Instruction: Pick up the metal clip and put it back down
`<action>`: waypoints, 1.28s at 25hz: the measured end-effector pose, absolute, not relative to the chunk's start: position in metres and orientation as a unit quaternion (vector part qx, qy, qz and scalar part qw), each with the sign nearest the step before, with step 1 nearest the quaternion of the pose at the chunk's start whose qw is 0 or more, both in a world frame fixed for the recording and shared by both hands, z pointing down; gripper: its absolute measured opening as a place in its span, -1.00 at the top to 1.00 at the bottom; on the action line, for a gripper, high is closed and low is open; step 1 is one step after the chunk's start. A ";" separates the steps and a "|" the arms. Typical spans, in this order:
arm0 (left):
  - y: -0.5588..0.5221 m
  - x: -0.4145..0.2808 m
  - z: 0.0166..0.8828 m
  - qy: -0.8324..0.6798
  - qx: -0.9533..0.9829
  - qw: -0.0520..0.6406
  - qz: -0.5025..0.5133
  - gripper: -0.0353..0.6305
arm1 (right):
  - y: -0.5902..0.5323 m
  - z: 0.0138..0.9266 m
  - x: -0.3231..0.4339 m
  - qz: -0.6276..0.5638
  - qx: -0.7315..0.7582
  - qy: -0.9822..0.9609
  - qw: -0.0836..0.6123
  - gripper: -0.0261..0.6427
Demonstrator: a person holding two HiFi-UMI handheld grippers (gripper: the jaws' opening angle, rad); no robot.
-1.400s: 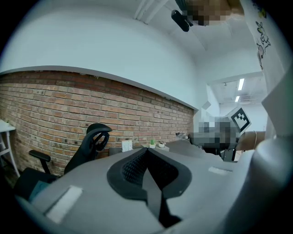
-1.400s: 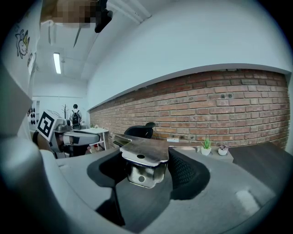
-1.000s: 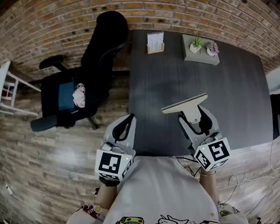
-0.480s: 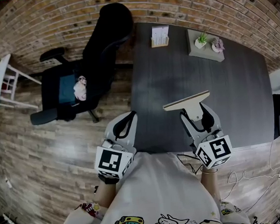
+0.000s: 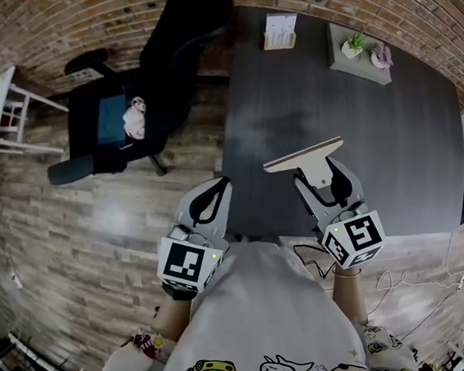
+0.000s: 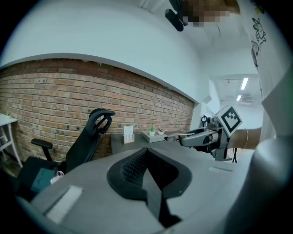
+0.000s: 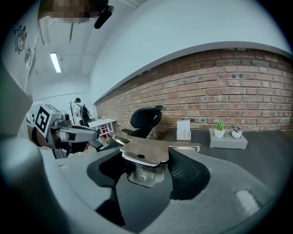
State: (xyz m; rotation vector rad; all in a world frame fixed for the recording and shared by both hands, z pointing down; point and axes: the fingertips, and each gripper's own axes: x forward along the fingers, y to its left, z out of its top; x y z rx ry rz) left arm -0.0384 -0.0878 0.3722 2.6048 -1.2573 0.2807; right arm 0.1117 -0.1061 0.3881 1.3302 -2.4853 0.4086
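Metal clip [image 7: 143,153] you're holding: bare steel, smooth, dull satin sheen. Your right gripper [image 5: 321,183]: matt grey plastic shell; pads [image 7: 185,172] black, finely ribbed. Table [image 5: 389,144]: dark, matt, faint wood grain. Floor [image 5: 84,232]: wood planks, slight gloss. Wall [image 7: 238,87]: rough brick.

metal clip [image 5: 306,157]: pale silver, dull sheen, no print.
table [image 5: 397,152]: charcoal grey, faint grain.
brick wall [image 5: 67,25]: red-brown, lighter mortar lines.
floor [image 5: 100,231]: grey-brown wood planks.
office chair [image 5: 174,57]: black, with a teal patch on the seat.
left gripper [image 5: 218,184] and right gripper [image 5: 319,175]: light grey shells, black pads.
marker cube [image 5: 186,264] on each: white with black square pattern.
shirt [image 5: 258,315]: off-white, bright cartoon prints low down.
tray [image 5: 358,60]: grey.
plant [image 5: 354,41]: green.
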 end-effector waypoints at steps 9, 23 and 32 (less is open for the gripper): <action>-0.083 -0.032 0.395 -0.417 0.894 0.135 0.094 0.89 | -0.111 0.443 0.084 0.171 0.425 -0.869 0.187 0.06; -0.088 -0.040 0.445 -0.412 0.887 0.176 0.113 0.89 | -0.108 0.529 0.053 0.183 0.387 -0.861 0.274 0.06; -0.087 -0.036 0.469 -0.396 0.890 0.183 0.131 0.89 | -0.102 0.571 0.054 0.207 0.387 -0.849 0.293 0.06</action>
